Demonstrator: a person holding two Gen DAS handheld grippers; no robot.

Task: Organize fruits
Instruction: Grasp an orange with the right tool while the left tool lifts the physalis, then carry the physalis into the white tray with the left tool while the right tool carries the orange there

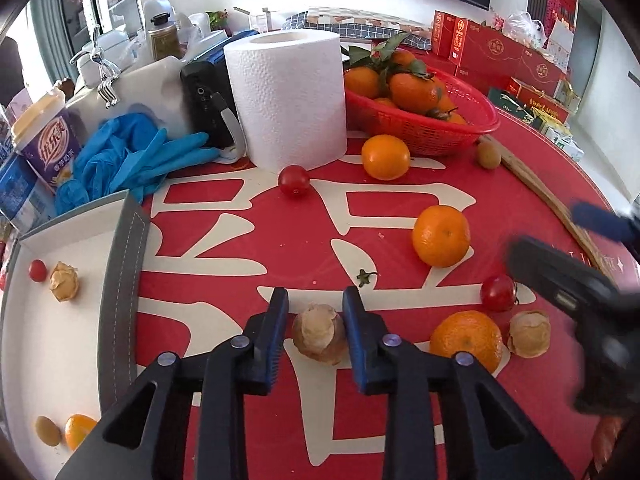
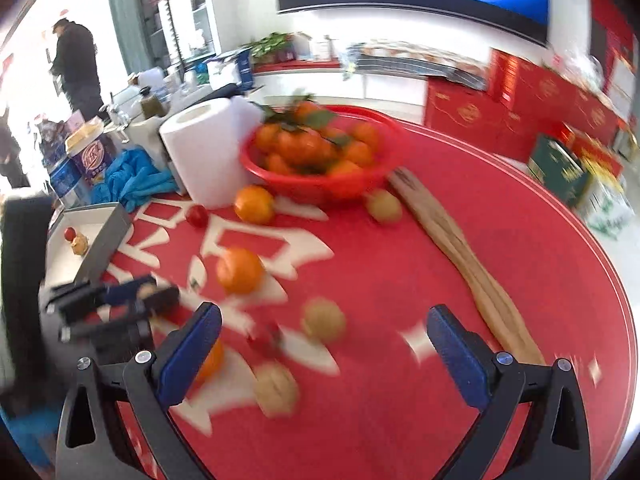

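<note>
The husked berry (image 1: 319, 336) is bracketed low on the red tablecloth (image 1: 280, 240) by the blue pads of the left gripper (image 1: 316, 320), one pad set against each papery side, so a light pinch is read here, suited to a husk that would crush under more. The white box (image 1: 60, 340) is parked just to that gripper's left, and a small tomato, another husked berry, an olive-coloured fruit and an orange are already laid in it, which suggests it is the sorting place. Three oranges, two tomatoes and one more husked berry (image 1: 529, 333) are scattered loose nearby, so much of the work looks undone. Behind them a red basket (image 1: 472, 120) of leafy oranges is stood beside a paper roll (image 1: 288, 96). The right gripper (image 2: 324, 344) is held spread wide and empty above the cloth, blurred, apparently kept clear.
</note>
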